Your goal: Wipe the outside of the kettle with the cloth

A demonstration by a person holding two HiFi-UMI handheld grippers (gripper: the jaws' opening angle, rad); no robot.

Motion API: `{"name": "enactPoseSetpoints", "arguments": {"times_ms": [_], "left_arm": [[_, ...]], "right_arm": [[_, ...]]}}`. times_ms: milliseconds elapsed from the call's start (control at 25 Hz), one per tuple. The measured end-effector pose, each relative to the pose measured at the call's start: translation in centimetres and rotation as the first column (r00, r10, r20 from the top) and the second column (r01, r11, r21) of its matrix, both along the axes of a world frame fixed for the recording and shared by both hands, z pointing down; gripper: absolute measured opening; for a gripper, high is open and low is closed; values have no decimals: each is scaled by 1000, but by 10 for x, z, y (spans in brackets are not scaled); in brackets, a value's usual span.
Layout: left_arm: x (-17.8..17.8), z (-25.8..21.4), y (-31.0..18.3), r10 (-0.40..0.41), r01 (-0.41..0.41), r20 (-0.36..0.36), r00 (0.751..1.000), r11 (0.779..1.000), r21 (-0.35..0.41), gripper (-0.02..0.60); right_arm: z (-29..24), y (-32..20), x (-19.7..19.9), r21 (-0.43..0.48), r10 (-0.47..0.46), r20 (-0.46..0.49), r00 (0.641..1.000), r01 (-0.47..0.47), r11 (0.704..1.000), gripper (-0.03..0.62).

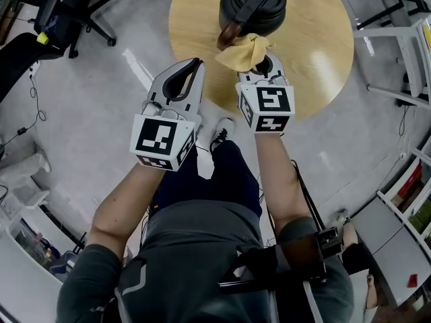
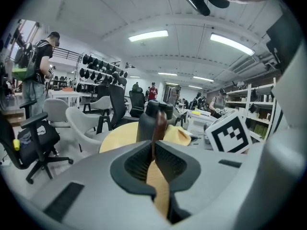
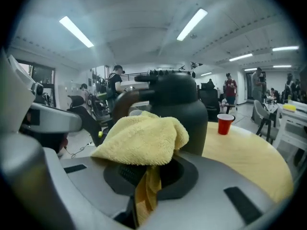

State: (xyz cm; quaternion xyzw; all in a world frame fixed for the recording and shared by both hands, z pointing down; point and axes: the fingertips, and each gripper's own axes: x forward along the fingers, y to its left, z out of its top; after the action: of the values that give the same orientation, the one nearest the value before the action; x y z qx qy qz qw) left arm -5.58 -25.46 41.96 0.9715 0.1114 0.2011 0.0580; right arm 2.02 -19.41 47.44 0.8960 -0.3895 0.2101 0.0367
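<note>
While beside kettle (image 1: 252, 5), cloth (image 1: 244, 51) in hand-held gripper (image 1: 264, 73).

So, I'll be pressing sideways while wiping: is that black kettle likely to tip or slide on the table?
Tipping seems unlikely: the kettle looks broad and wide-based. Sliding seems likelier: the table looks smooth, and the left gripper is clear of it, so nothing braces it.

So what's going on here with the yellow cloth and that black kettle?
A person stands at a round wooden table with a two-jaw gripper in each hand. The right gripper is clamped on the yellow cloth and holds it up against the near side of the black kettle; actual contact can't be confirmed. The left gripper is shut on nothing, over the table's near edge.
</note>
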Motion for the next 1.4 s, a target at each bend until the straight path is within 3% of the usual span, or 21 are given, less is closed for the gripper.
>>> {"name": "enactPoseSetpoints", "arguments": {"times_ms": [200, 520, 680, 880, 1040, 1400], "left_arm": [[-8, 1, 2, 11, -11, -12, 1000, 1000, -7, 26], [-12, 0, 2, 28, -29, -29, 999, 1000, -7, 19], [-13, -6, 6, 55, -55, -47, 997, 998, -7, 14], [-19, -16, 6, 39, -37, -36, 999, 998, 45, 14], [-39, -35, 6, 25, -24, -9, 1000, 996, 81, 14], [-62, -95, 25, 98, -97, -24, 995, 993, 69, 9]], "right_arm": [[38, -7, 3, -39, -18, 38, 999, 19, 999, 63], [90, -5, 4, -128, 12, 189, 982, 13, 992, 63], [96, -5, 5, -143, 13, 223, 975, 20, 989, 63], [96, -4, 7, -130, 15, 269, 963, 21, 991, 63], [78, 1, -15, -109, -21, 296, 955, 55, 993, 63], [-39, 28, -54, -35, -129, 166, 978, 136, 990, 64]]}}
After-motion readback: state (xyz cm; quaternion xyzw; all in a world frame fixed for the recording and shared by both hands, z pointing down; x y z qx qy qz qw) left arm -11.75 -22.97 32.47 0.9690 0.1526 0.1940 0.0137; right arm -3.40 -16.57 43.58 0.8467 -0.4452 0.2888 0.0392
